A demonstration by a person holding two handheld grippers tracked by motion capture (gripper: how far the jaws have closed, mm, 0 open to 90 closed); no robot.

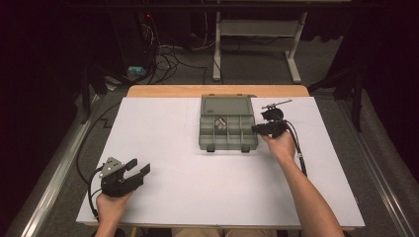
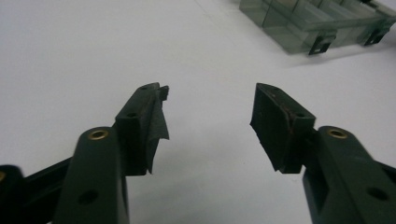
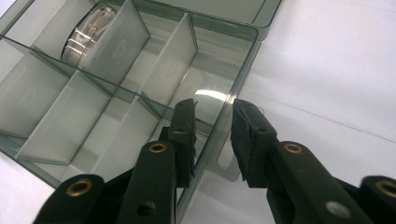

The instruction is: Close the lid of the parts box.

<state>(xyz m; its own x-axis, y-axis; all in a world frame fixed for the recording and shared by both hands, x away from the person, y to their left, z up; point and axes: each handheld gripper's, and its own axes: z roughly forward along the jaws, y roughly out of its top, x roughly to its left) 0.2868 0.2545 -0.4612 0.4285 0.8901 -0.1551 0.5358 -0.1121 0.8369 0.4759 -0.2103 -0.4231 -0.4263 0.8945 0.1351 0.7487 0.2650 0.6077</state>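
Observation:
An open grey-green see-through organiser box [image 1: 227,143] stands on the white table top, its lid [image 1: 226,105] laid back behind it. One rear compartment holds a shiny silver item [image 1: 221,123] [image 3: 91,30]. My right gripper [image 1: 256,129] [image 3: 214,109] is at the box's right wall [image 3: 233,79]. One jaw is inside the box and the other outside, with a gap showing between the pads. My left gripper [image 1: 138,167] [image 2: 210,100] rests near the front left of the table, jaws wide open with nothing between them. The box [image 2: 299,28] lies far ahead of it.
A small black and metal tool [image 1: 276,104] lies on the white sheet [image 1: 173,128] just behind my right gripper. A wooden table edge [image 1: 163,91] shows at the back. Beyond it are floor cables [image 1: 168,59] and white desk legs [image 1: 216,49].

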